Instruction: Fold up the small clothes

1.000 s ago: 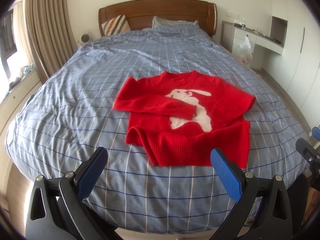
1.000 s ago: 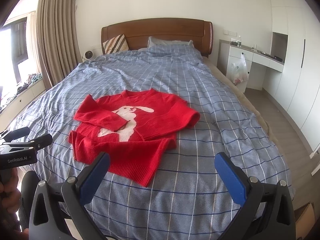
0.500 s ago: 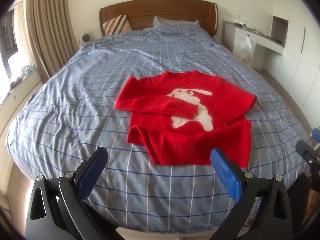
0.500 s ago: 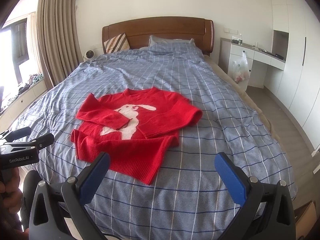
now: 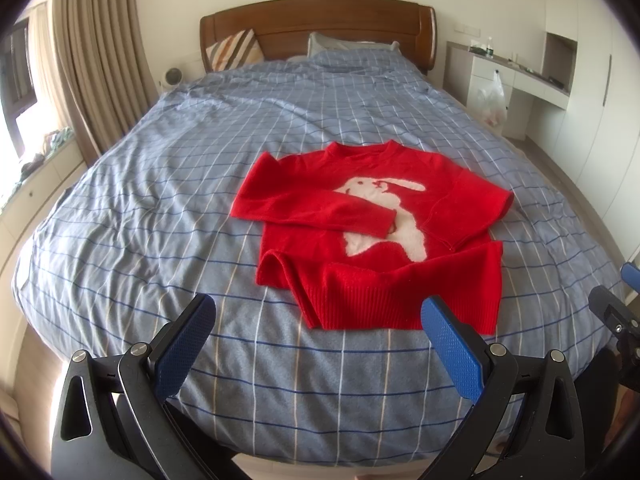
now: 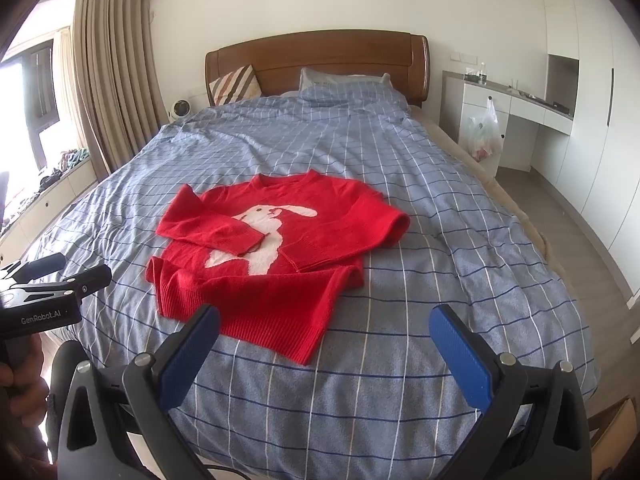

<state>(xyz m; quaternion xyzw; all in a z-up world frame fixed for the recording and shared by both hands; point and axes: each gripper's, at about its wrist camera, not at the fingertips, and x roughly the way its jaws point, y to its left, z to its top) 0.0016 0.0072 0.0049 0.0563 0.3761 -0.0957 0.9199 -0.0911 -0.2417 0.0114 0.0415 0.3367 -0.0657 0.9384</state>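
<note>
A small red sweater (image 5: 372, 236) with a white rabbit on its front lies on the blue checked bedspread (image 5: 160, 208). Both sleeves are folded in across the chest, and its hem is turned up near the foot of the bed. My left gripper (image 5: 316, 328) hangs open just short of the hem, with nothing between its blue pads. In the right wrist view the sweater (image 6: 276, 248) lies ahead and to the left. My right gripper (image 6: 326, 334) is open too, above the bedspread to the right of the hem. The left gripper's body (image 6: 44, 292) shows at that view's left edge.
A wooden headboard (image 6: 316, 56) with a striped cushion (image 6: 236, 84) and a pillow stands at the far end. Curtains (image 6: 108, 80) and a window ledge run along the left. A white desk (image 6: 516, 120) with a hanging plastic bag (image 6: 482, 132) and wardrobes line the right wall.
Both wrist views have shifted very slightly, so the sweater sits a little further right in each. The sweater itself has not moved, and both grippers stay open.
</note>
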